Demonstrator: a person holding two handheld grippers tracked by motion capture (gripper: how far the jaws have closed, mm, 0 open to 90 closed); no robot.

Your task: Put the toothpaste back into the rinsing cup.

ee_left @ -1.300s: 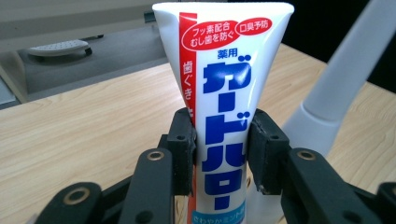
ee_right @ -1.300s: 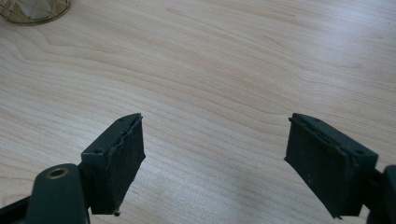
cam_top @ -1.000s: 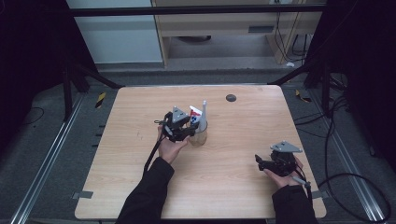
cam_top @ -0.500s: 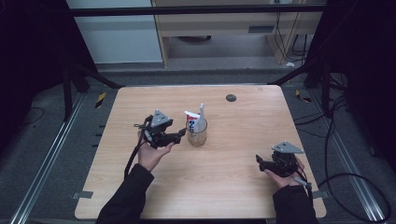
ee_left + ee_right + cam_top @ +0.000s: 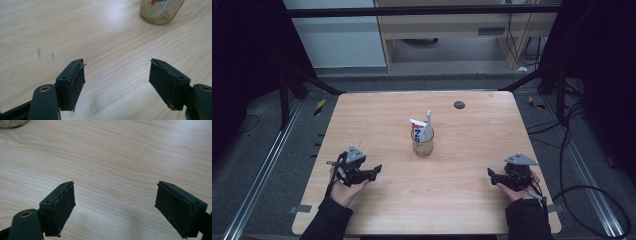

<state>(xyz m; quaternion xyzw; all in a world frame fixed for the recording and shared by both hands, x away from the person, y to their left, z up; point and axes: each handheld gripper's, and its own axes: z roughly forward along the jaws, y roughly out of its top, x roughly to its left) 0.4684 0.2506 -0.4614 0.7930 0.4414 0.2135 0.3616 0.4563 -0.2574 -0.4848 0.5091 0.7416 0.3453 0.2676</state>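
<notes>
Left gripper (image 5: 373, 171): jaws stand wide apart, having just been opening, with nothing between them; bare wood shows between the two black pads (image 5: 75, 83).
Left gripper position: near the left front edge of the table (image 5: 362, 115), held in the left hand (image 5: 343, 191), jaws directed toward the table's middle.
Right gripper (image 5: 492, 176): jaws spread wide, holding nothing; bare wood shows between the pads (image 5: 62, 206).
Right gripper position: near the right front edge, held in the right hand (image 5: 517, 192), jaws directed left.
Glass cup (image 5: 422, 143): upright at the table's middle, between the two grippers and well apart from both.
Cup contents: a toothpaste tube (image 5: 417, 129) and a white pointed item that cannot be identified, both leaning inside and rising above the rim.
Cup in left gripper view: base (image 5: 160, 13) at the upper right, beyond the jaws.
Table extras: small dark disc (image 5: 459, 105) near the far edge.
</notes>
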